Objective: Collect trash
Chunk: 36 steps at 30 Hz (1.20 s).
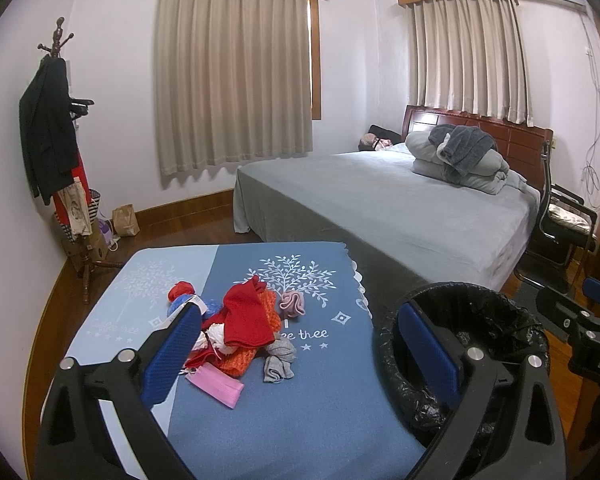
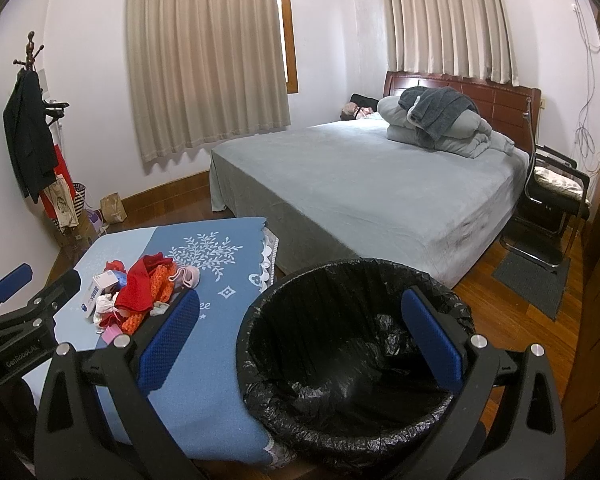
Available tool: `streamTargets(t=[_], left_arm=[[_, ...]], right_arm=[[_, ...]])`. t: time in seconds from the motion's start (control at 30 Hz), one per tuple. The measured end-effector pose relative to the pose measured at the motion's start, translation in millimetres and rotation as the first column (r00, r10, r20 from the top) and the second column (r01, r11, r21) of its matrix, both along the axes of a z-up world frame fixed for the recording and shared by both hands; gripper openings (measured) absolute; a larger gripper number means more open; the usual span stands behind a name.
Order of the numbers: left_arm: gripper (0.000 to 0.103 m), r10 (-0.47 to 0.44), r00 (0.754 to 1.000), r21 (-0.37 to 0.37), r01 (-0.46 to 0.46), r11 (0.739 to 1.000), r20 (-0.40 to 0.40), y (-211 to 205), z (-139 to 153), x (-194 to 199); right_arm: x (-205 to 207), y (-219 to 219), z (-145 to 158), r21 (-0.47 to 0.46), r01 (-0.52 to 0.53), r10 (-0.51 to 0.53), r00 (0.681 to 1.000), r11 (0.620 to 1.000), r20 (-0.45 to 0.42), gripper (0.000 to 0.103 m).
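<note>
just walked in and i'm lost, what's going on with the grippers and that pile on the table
A person is holding a gripper in each hand over a small table with a blue cloth. Both the left gripper and the right gripper have their jaws open and hold nothing. A pile of scraps lies on the cloth: red and orange pieces, a pink mask, a small white box. Beside the table stands a bin lined with a black bag, which looks empty. Nothing has been picked up yet.

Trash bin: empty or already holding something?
Empty, as far as visible. The trash bin shows only crumpled black liner inside; the pile sits on the table.
</note>
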<state>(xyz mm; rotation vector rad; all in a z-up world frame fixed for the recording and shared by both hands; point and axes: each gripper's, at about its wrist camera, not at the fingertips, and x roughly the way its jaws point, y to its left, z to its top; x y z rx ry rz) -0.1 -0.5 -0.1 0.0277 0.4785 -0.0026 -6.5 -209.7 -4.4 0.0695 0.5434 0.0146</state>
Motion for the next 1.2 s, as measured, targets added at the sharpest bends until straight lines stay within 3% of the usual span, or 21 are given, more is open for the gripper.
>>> streamTargets(t=[0.83,1.2], left_arm=[[0.097,0.004,1.0,-0.004,-0.004,1.0,-0.002,6,-2,0],[0.097,0.139,0.99,0.005,-0.139,0.99,-0.003,59,-35,22]], right_arm=[[3,8,-15,0.003,-0.001,0.001,1.0,1.0,-0.009,0.098],[33,52,-32,0.006,-0.081,0.081,0.997,0.997,-0.004,0.098]])
